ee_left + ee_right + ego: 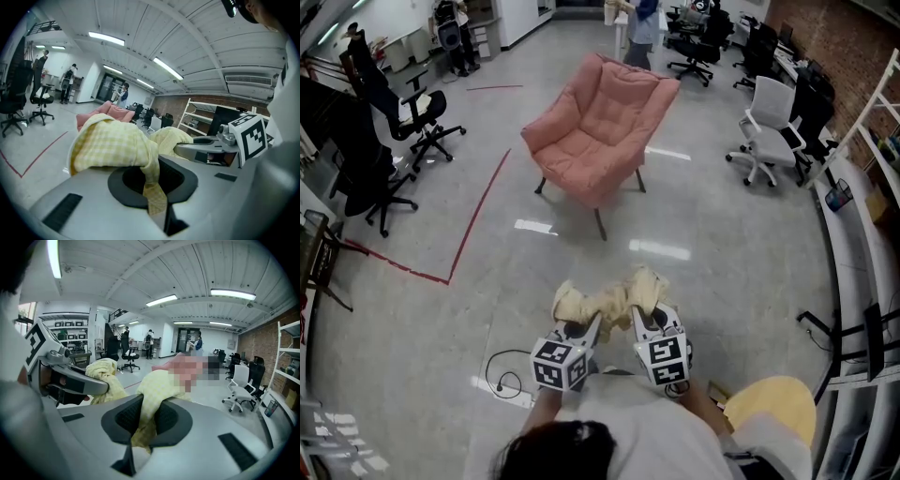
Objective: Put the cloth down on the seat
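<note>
Holding the pale yellow checked cloth [609, 298] well short of the pink padded armchair [602, 112], I have the left hand-held gripper [582, 328] and right hand-held gripper [644, 323] each pinched on an edge, probably to spread it over the seat [579, 157].

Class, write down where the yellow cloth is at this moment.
In the head view the yellow cloth sits low centre, gripped by the left gripper and right gripper, above the floor, short of the pink armchair.

White shirt [623, 422], dark hair [551, 452] — grey left gripper [586, 317], right gripper [643, 314], black-and-white marker cubes [560, 364].
</note>
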Demonstrator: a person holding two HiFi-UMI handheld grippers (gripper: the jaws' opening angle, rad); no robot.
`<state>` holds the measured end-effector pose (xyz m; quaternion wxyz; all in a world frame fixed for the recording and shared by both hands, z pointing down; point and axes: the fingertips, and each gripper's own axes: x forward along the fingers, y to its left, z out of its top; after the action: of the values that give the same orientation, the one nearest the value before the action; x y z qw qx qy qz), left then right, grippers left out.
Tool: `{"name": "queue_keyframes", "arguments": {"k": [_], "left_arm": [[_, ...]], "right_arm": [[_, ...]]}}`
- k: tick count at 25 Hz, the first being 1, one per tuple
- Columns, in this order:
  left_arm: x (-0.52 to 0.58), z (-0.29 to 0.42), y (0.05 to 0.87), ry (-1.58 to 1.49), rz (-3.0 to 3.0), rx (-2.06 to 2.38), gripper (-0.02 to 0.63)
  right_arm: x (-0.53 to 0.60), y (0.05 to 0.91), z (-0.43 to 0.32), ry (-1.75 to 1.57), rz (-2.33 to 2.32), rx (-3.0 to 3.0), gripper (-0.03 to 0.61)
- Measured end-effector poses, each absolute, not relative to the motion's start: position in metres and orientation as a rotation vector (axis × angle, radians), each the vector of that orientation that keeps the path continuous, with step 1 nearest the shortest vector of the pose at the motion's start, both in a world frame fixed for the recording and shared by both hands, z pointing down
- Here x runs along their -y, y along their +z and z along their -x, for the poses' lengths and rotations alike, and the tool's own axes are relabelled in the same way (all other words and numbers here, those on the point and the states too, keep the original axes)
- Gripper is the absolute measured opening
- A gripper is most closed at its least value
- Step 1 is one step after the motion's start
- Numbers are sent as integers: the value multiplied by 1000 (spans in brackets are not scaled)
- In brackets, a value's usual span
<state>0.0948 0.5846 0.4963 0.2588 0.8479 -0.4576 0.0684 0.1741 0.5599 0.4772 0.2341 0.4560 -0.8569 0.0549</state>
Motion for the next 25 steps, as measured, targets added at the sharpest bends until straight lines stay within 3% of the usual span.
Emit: {"name": "queue_keyframes", "arguments": {"k": [10, 25], "left_arm": [[-548, -96, 505, 192, -2292, 1218, 48], [-404, -57, 501, 227, -2327, 1149, 48]], "right_arm": [[-526, 483, -175, 168, -1237, 2355, 55], [-383, 480, -134, 209, -1303, 2319, 55]]}}
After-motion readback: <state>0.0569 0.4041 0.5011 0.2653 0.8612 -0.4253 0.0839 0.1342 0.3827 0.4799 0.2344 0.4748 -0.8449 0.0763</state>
